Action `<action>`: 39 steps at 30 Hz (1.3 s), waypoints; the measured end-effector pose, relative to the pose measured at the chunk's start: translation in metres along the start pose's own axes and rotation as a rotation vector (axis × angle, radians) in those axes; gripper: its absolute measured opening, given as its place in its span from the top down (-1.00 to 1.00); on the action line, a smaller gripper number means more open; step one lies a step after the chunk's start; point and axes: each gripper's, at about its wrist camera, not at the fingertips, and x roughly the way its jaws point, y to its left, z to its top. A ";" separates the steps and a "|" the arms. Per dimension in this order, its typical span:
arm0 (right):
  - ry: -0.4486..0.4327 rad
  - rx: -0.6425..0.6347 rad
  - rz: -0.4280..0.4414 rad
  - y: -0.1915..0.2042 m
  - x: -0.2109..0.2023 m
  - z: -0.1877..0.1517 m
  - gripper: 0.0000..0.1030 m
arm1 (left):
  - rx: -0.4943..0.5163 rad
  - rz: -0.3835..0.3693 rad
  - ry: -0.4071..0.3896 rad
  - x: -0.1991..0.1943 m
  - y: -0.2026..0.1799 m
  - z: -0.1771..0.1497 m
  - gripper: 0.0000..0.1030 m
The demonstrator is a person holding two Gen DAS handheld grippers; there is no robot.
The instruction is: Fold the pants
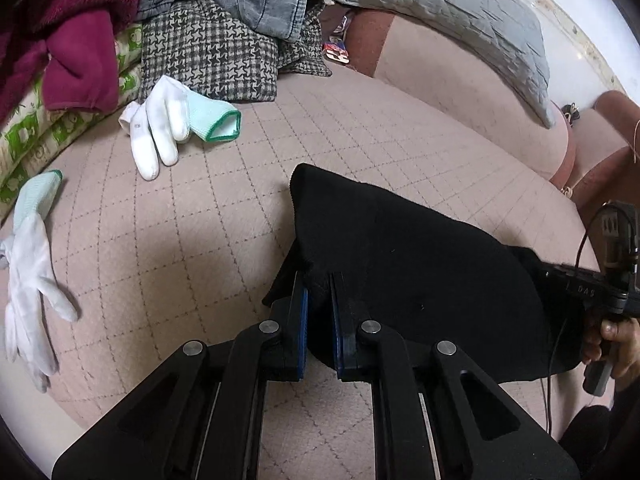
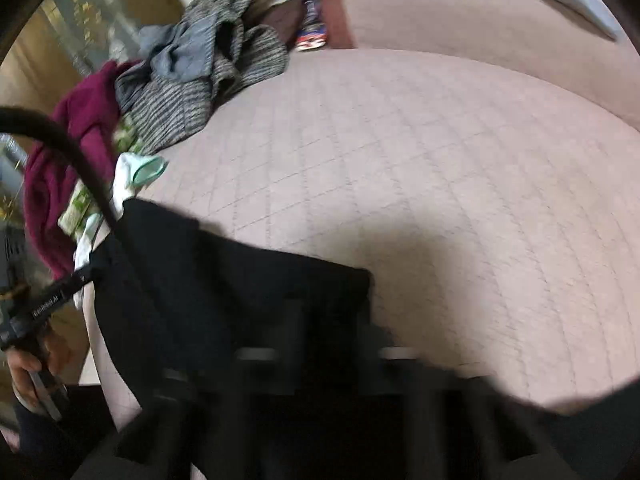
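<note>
The left gripper (image 1: 319, 280) points steeply down, jaws pinched on black cloth, while the right gripper (image 2: 332, 320), blurred, also tilts down with jaws closed on the cloth, each held by a bare hand (image 1: 618, 344).

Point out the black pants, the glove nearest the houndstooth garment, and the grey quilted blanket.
black pants (image 1: 420, 248), left wrist view, on the flat middle
glove (image 1: 160, 128), left wrist view, on its white palm
grey quilted blanket (image 1: 460, 8), left wrist view, on its quilted top
</note>
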 end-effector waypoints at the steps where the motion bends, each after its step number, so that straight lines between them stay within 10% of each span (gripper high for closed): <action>1: -0.023 -0.026 -0.015 0.005 -0.003 0.003 0.87 | -0.006 0.001 -0.002 0.000 0.002 0.001 0.83; 5: -0.147 0.089 0.021 -0.012 -0.023 0.011 0.88 | -0.012 0.024 0.040 0.011 0.005 0.001 0.83; 12: -0.119 0.128 -0.009 -0.022 0.002 0.001 0.84 | -0.085 0.022 0.051 0.009 0.014 0.004 0.72; 17: -0.125 0.074 -0.026 -0.023 -0.049 -0.007 0.70 | -0.095 0.051 -0.133 -0.027 0.010 0.015 0.70; 30: -0.161 0.242 -0.339 -0.130 -0.194 -0.123 0.20 | 0.067 -0.206 -0.086 -0.008 -0.083 0.019 0.70; 34: -0.161 0.302 -0.322 -0.151 -0.198 -0.147 0.20 | 0.138 -0.280 -0.034 0.009 -0.129 0.014 0.00; 39: -0.183 0.285 -0.299 -0.152 -0.190 -0.136 0.18 | 0.250 -0.329 0.039 0.028 -0.179 0.000 -0.02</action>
